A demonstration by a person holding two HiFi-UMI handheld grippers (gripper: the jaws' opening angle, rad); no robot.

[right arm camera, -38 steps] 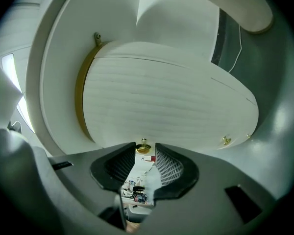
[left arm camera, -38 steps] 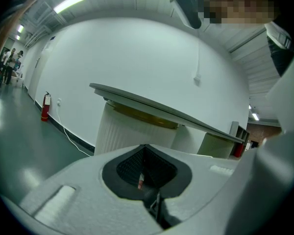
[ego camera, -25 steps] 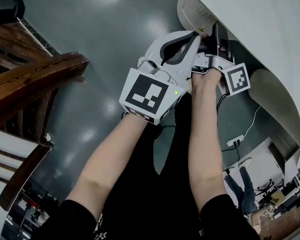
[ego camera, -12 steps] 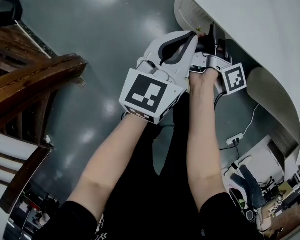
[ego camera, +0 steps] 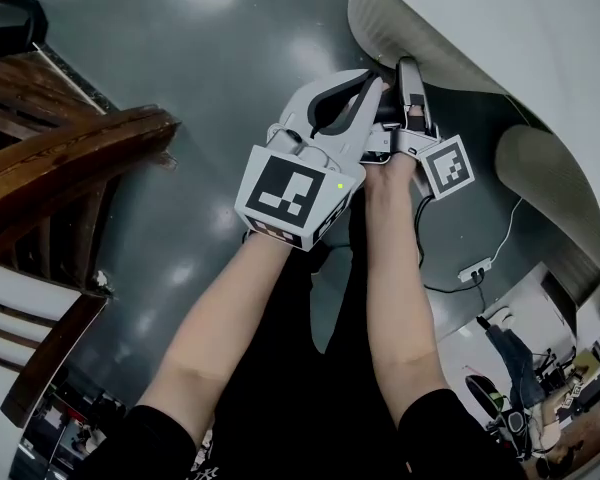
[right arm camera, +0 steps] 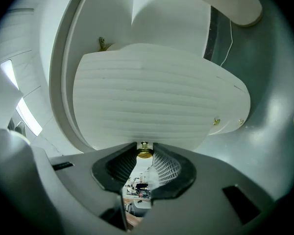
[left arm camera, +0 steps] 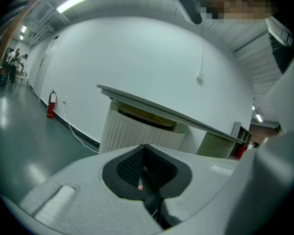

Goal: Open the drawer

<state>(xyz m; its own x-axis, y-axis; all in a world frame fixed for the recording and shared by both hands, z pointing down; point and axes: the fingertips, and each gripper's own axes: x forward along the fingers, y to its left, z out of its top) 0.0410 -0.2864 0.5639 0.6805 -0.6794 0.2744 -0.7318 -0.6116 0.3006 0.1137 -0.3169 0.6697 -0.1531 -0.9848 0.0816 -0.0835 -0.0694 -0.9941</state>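
The drawer's white ribbed curved front (right arm camera: pixel 152 102) fills the right gripper view, with a small brass knob (right arm camera: pixel 145 152) at its lower edge. My right gripper (right arm camera: pixel 144 155) is shut on that knob, a dark pad on each side of it. In the head view the right gripper (ego camera: pixel 408 68) reaches to the drawer front (ego camera: pixel 380 30) under the white tabletop (ego camera: pixel 520 28). Beside it on the left, my left gripper (ego camera: pixel 368 86) is off the furniture. Its pads (left arm camera: pixel 146 173) meet with nothing between them.
A dark wooden chair (ego camera: pixel 60 168) stands at the left on the grey floor. A white power strip (ego camera: pixel 473 274) with a cable lies on the floor under the table, beside a ribbed white leg panel (ego camera: pixel 540 183). A red fire extinguisher (left arm camera: pixel 50 104) stands by the far wall.
The right gripper has drawn back toward me and to the left with the knob in its jaws, and the drawer front has come out from under the tabletop. The left gripper has barely moved.
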